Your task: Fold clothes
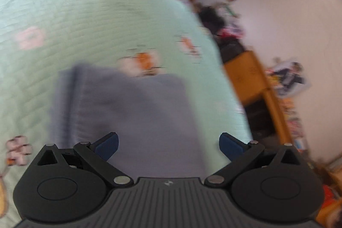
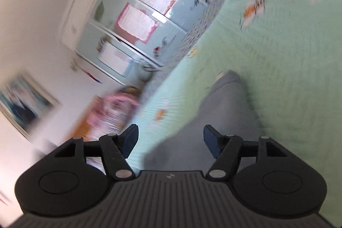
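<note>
A grey folded garment (image 1: pixel 128 108) lies on a mint-green bedspread (image 1: pixel 85 25) printed with bees and flowers. My left gripper (image 1: pixel 168 146) is open and empty, held above the near part of the garment. In the right wrist view the same grey garment (image 2: pixel 215 121) lies on the bedspread (image 2: pixel 288 57) near its edge. My right gripper (image 2: pixel 171 140) is open and empty, above the garment's near end. Both views are motion-blurred.
The bed's right edge drops off toward a wooden shelf unit (image 1: pixel 252 80) and clutter along a white wall. In the right wrist view a pale blue wardrobe (image 2: pixel 145 20) with pink-framed papers stands beyond the bed, with a pink bag (image 2: pixel 113 112) on the floor.
</note>
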Tool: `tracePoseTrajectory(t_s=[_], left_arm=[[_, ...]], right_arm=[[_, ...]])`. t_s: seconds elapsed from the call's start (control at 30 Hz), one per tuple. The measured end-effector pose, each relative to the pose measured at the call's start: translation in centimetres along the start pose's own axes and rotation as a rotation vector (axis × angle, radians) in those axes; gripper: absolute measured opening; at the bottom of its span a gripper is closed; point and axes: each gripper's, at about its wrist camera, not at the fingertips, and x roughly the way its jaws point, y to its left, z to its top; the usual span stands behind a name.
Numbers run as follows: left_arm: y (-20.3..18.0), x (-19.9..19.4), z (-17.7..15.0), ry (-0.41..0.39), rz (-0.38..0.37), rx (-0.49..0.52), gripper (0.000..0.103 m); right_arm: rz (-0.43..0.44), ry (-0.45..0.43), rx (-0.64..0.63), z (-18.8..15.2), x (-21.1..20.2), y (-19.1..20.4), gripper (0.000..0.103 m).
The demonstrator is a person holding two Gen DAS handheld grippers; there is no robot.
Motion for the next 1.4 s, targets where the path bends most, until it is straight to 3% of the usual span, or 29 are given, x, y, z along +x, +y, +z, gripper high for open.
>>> tracePoseTrajectory(t_s=[0.1, 0.17, 0.23, 0.27, 0.33, 0.47, 0.5, 0.7, 0.77, 0.8, 0.83, 1.0, 1.1, 1.17, 1.2, 1.33, 1.4], left_arm=[[2.1, -0.1, -0.6, -0.018, -0.053, -0.035, 0.102], [2.6, 0.1, -0.8, -0.018, -0.066, -0.032, 0.102], [2.6, 0.5, -0.8, -0.002, -0.049, -0.009, 0.102], [2.5, 0.6, -1.0, 0.002, -0.046, -0.001, 0.102], [2.3, 0.7, -1.0, 0.004, -0.046, 0.008, 0.102], [2.1, 0.6, -0.8, 0.005, -0.049, 0.016, 0.102], [2.1, 0.7, -0.8, 0.003, -0.051, 0.017, 0.102], [2.0, 0.8, -0.9, 0.005, -0.053, 0.040, 0.102], [2.3, 0.7, -1.0, 0.003, -0.067, 0.034, 0.102], [2.4, 0.7, -1.1, 0.001, -0.076, 0.028, 0.101], [2.5, 0.7, -1.1, 0.000, -0.077, 0.029, 0.101], [2.2, 0.7, -1.1, 0.009, -0.057, 0.051, 0.101], [1.4, 0.4, -0.9, 0.018, -0.033, 0.047, 0.101], [0.6, -0.2, -0.5, 0.021, -0.020, 0.032, 0.101], [0.1, -0.6, -0.1, 0.018, -0.033, 0.025, 0.101], [-2.3, -1.1, 2.4, -0.041, -0.199, 0.013, 0.102], [-2.1, 0.0, 3.9, -0.071, -0.215, -0.023, 0.103]], right_arm=[[0.113, 0.068, 0.102, 0.3, 1.1, -1.1, 0.069], [0.084, 0.139, 0.145, -0.6, 2.4, -2.7, 0.067], [-0.025, 0.211, 0.149, -1.8, 3.7, -4.7, 0.039], [-0.083, 0.237, 0.141, -2.3, 4.2, -5.6, 0.000], [-0.080, 0.230, 0.141, -2.7, 4.2, -6.5, 0.000], [-0.139, 0.260, 0.080, -2.1, 4.2, -4.2, 0.000], [-0.145, 0.261, 0.081, -1.7, 4.2, -3.7, 0.009], [-0.017, 0.217, 0.162, 2.3, 7.2, -3.0, 0.023], [-0.073, 0.237, 0.203, 3.1, 9.8, -4.7, 0.019], [-0.133, 0.242, 0.216, 3.1, 10.6, -5.8, 0.000], [-0.180, 0.246, 0.230, 3.1, 11.2, -6.8, 0.000], [-0.181, 0.220, 0.229, 2.8, 10.6, -6.4, 0.000], [-0.125, 0.181, 0.285, 3.1, 9.9, -5.6, 0.013], [-0.075, 0.189, 0.284, 3.1, 10.2, -4.6, 0.014], [-0.053, 0.196, 0.282, 3.1, 10.4, -4.1, 0.014], [-0.018, 0.200, 0.281, 3.0, 10.8, -3.0, 0.020], [-0.012, 0.182, 0.308, 2.4, 10.1, -3.2, 0.024]])
